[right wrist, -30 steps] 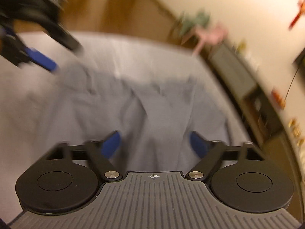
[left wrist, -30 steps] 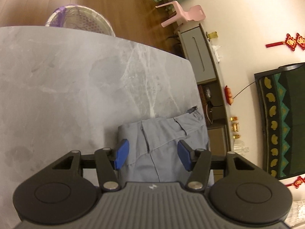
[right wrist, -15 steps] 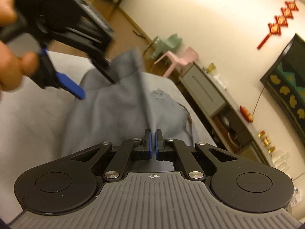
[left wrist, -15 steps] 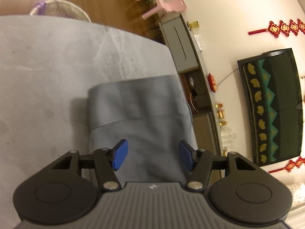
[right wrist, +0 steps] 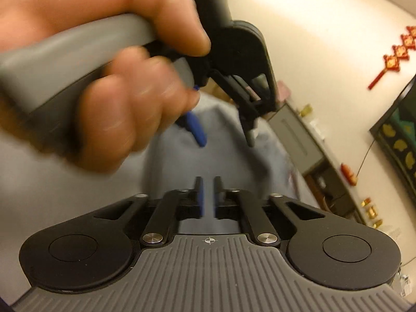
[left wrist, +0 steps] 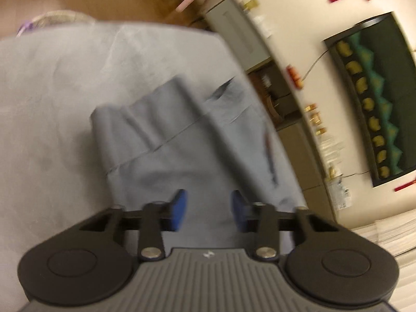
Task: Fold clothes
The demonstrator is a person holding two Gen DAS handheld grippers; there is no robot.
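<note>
**Grey garment on bench, both grippers above it**

Bench: grey, marbled. Garment: grey, folded, creased, lying near bench's right edge. Left gripper: jaws wide apart, empty, over garment. Right gripper: jaws nearly closed, narrow gap, seemingly holding nothing; blurred.

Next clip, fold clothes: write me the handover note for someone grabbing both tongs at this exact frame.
Left tongs: open, empty, hovering over the near part of the grey garment.
Right tongs: nearly closed with a narrow gap; I cannot tell if cloth is pinched. The left hand crosses just ahead of them.
Garment: lying partly folded and creased on the grey table, near its right edge.
Done: at least one fold is in.
Left: smooth the creases, make the remaining folds, square it up. Both views are motion-blurred, so check the grip first.
</note>
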